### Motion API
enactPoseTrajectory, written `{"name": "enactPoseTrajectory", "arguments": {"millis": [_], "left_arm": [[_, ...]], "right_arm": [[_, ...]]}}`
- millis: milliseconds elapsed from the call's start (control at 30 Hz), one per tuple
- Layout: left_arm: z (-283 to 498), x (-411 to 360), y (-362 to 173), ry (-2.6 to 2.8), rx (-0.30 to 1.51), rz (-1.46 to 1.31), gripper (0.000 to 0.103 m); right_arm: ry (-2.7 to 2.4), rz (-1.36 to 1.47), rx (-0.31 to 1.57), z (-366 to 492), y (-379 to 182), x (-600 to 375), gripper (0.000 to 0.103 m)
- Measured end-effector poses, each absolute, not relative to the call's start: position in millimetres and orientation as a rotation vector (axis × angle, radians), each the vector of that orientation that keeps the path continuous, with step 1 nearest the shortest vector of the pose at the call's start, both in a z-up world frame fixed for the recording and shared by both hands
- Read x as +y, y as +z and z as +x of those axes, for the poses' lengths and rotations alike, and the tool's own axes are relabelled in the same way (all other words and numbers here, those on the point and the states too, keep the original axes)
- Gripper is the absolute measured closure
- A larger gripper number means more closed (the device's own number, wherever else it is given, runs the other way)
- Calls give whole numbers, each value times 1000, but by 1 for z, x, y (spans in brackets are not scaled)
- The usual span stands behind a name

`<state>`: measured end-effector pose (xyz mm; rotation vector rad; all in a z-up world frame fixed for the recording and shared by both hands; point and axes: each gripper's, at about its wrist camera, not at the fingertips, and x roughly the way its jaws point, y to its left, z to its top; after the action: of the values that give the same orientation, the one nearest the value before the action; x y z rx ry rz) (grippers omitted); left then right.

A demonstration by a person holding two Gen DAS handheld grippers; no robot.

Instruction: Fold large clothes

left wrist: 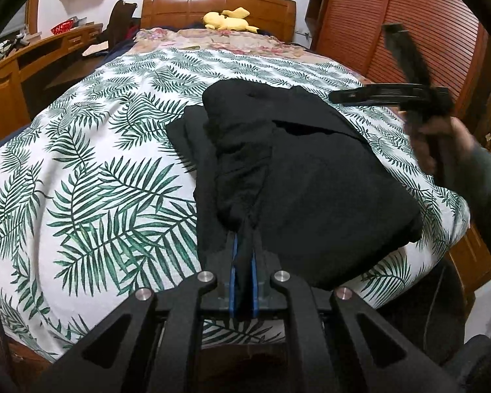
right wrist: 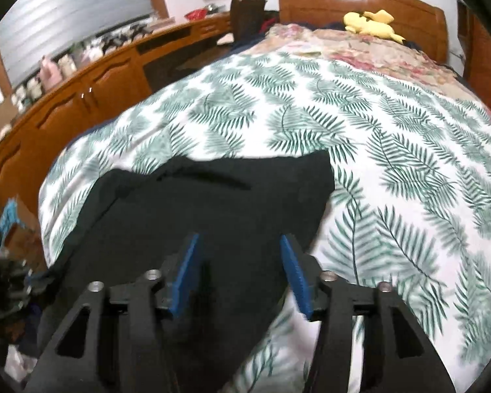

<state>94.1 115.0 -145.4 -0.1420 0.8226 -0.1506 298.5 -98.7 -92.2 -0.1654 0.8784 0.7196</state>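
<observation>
Our black garment (left wrist: 311, 177) lies on the bed (left wrist: 98, 163), partly folded. It looks soft and floppy. Our left hand-held gripper (left wrist: 244, 229) pinches its near edge. Our right hand-held gripper (right wrist: 240, 245) is wide, holding nothing. A far corner looks good to grab.

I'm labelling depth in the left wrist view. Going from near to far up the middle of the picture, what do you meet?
Left gripper, shut on the black garment → leaf-print duvet → floral bedding → yellow plush toy → wooden headboard.
</observation>
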Motion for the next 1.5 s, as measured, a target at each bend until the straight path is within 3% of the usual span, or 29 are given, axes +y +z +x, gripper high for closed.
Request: {"name": "enactPoseTrajectory", "arguments": {"millis": [67,133,200,433,533,633,700,767,1000,1500], "left_arm": [[94,115,-145,-150,820,-144,98],[94,115,-145,-149,820,-138,98],[94,114,-146,-148,822,-132,98],[96,116,-146,-148,833,-138,98],[96,116,-144,-137,842,-154,97],[93,114,-137,-126,846,-154,96],[90,114,-132,-118,849,-150,95],[85,115,-127,-101,847,-137,93],[66,132,-122,-86,844,-136,80],[97,119,-151,-163,898,-151,75]], "right_arm": [[686,-144,921,319,-111,-97,43],[667,-138,946,333,-126,-96,33],[650,-119,957,346,-137,-97,17],[721,65,1099,379,-171,-98,11],[740,108,1089,373,-170,-101,23],[752,111,1057,362,-165,-108,44],[751,128,1034,357,-158,-115,64],[711,109,983,343,-145,-120,69],[622,13,911,296,-122,-152,72],[538,77,948,282,-131,-191,69]]}}
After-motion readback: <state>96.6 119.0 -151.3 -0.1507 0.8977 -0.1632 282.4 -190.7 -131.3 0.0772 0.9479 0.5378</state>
